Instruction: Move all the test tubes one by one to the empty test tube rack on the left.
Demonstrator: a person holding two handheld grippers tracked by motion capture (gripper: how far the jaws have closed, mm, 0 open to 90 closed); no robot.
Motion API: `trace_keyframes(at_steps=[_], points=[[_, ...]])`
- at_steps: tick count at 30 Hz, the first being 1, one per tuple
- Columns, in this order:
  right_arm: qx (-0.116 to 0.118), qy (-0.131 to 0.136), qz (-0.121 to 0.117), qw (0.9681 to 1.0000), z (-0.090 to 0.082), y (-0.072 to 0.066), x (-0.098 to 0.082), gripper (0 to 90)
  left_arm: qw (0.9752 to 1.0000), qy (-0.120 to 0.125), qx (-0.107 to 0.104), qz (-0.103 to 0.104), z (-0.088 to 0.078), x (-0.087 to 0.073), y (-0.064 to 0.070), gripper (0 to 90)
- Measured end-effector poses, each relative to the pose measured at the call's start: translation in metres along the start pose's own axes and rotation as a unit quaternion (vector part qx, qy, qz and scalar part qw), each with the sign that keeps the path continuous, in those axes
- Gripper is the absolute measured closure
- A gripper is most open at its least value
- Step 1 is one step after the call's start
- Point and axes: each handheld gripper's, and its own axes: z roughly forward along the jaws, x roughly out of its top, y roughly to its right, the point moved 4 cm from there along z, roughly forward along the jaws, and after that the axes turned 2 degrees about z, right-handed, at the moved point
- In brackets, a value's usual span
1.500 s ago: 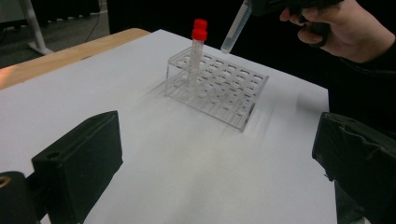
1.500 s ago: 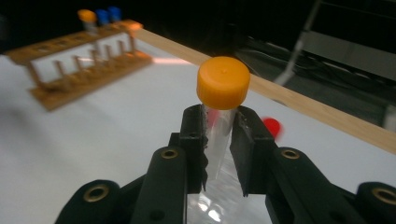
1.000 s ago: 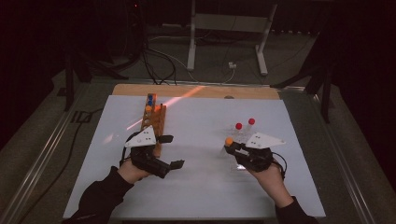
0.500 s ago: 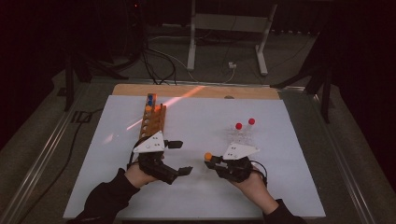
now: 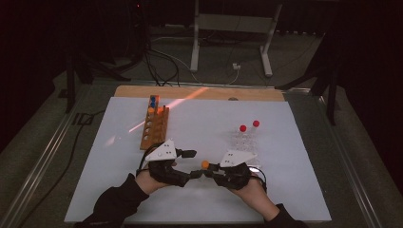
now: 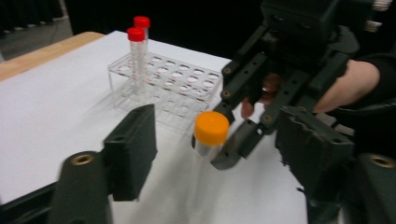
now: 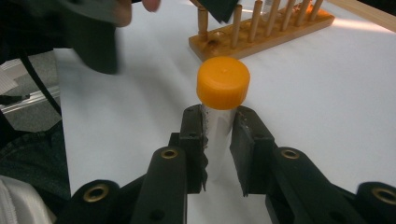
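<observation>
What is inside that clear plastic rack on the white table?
Two clear tubes with red caps stand upright at one end of the clear plastic rack. Its other holes look empty; the near right corner is covered by the right gripper.

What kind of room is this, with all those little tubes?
Probably a lab or test room set up for practice. A clear tube rack holds red-capped tubes, a wooden rack stands on the white table, and the right gripper holds an orange-capped tube.
</observation>
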Motion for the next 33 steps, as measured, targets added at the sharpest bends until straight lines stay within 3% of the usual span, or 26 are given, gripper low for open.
trace_keyframes(at_steps=[8, 12, 18, 26, 33], points=[[0.004, -0.003, -0.005, 1.0, 0.002, -0.003, 0.002, 75.0, 0.9996, -0.011, 0.015, 0.021, 0.009, -0.003, 0.003, 53.4], [0.003, -0.003, -0.005, 1.0, 0.002, -0.003, 0.002, 75.0, 0.9996, -0.011, 0.016, 0.022, 0.012, -0.005, 0.003, 60.3], [0.003, -0.003, -0.006, 1.0, 0.001, -0.003, 0.002, 75.0, 0.999, -0.016, 0.019, 0.036, 0.016, -0.006, 0.005, 66.5], [0.001, 0.004, -0.002, 1.0, 0.001, -0.002, 0.002, 73.9, 0.9988, -0.016, 0.026, 0.037, 0.016, -0.003, 0.005, 71.1], [-0.023, 0.025, -0.001, 0.9994, -0.004, 0.001, 0.004, 53.1, 0.9991, -0.008, 0.032, 0.028, 0.007, 0.003, -0.003, 71.5]])
